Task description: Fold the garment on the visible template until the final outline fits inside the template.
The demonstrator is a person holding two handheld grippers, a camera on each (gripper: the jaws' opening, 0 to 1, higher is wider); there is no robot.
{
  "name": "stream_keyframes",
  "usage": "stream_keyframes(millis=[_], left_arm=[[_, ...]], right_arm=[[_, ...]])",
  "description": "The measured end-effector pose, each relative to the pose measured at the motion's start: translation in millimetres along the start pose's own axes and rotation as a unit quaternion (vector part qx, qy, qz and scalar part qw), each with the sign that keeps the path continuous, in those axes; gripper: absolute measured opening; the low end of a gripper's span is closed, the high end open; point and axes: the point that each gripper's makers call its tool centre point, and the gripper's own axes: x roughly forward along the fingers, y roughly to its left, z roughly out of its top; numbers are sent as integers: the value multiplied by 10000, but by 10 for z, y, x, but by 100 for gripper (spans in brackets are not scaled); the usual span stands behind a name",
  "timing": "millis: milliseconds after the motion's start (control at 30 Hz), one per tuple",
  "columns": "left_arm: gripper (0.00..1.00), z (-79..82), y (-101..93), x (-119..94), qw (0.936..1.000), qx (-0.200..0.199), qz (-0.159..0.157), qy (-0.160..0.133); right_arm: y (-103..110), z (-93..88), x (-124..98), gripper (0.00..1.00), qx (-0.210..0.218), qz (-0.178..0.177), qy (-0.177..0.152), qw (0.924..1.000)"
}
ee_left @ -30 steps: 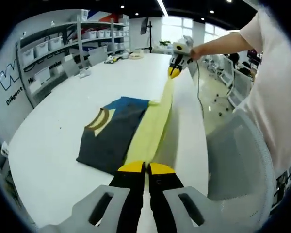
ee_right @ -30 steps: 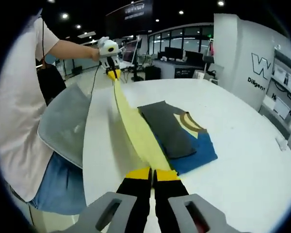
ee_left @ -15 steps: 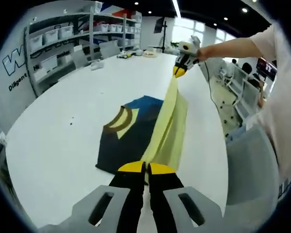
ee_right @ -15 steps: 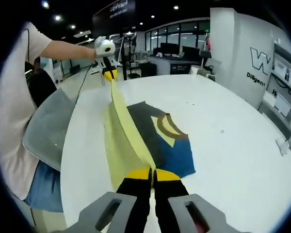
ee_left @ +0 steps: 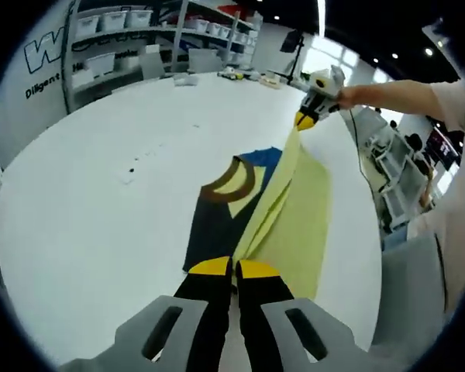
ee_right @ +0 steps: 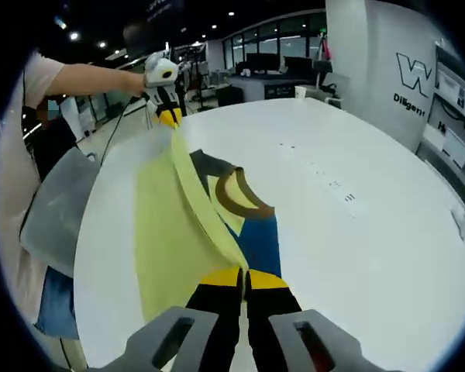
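Note:
The garment lies on the white table (ee_left: 85, 232). Its dark grey part (ee_left: 213, 225), with a brown collar band (ee_left: 234, 180) and a blue patch (ee_left: 265, 159), rests flat. Its yellow part (ee_left: 294, 205) is lifted and stretched between both grippers. My left gripper (ee_left: 232, 268) is shut on one yellow corner at the near end. My right gripper (ee_left: 308, 118) holds the far corner. In the right gripper view, my right gripper (ee_right: 244, 276) is shut on the yellow fabric (ee_right: 167, 225). The left gripper (ee_right: 167, 115) pinches the other end there, past the collar band (ee_right: 236, 198). No template outline is discernible.
A grey chair back (ee_left: 411, 294) stands beside the table edge, also visible as the chair (ee_right: 54, 209). Shelves with bins (ee_left: 116, 23) line the far wall. Small dark specks (ee_left: 132, 167) mark the table. A person's forearm (ee_left: 395, 89) reaches in from the right.
Both grippers have carried the yellow fabric sideways over the table. It now hangs wider and covers more of the dark part. Both stay shut on it.

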Motion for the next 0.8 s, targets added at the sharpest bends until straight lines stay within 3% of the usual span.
stream_keyframes(millis=[300, 500, 533, 600, 667, 800], left_arm=[[1, -106, 295, 194, 9985, -544, 55, 100], [1, -151, 358, 272, 9964, -826, 110, 128], [2, -170, 367, 273, 9966, -796, 160, 151], [0, -196, 459, 254, 9960, -802, 375, 143], [0, -182, 602, 208, 9932, -881, 760, -21], [7, -181, 593, 106, 9920, -899, 865, -209]], right_arm=[[-204, -126, 207, 0, 405, -95, 133, 9990], [-276, -151, 334, 0, 574, -350, 138, 9976], [-270, -150, 346, 0, 599, -360, 130, 9975], [-385, -172, 314, 0, 514, -741, 158, 9958], [-337, -146, 300, 10, 728, -693, -5, 9949], [-303, -210, 200, 13, 787, -798, -14, 9937]])
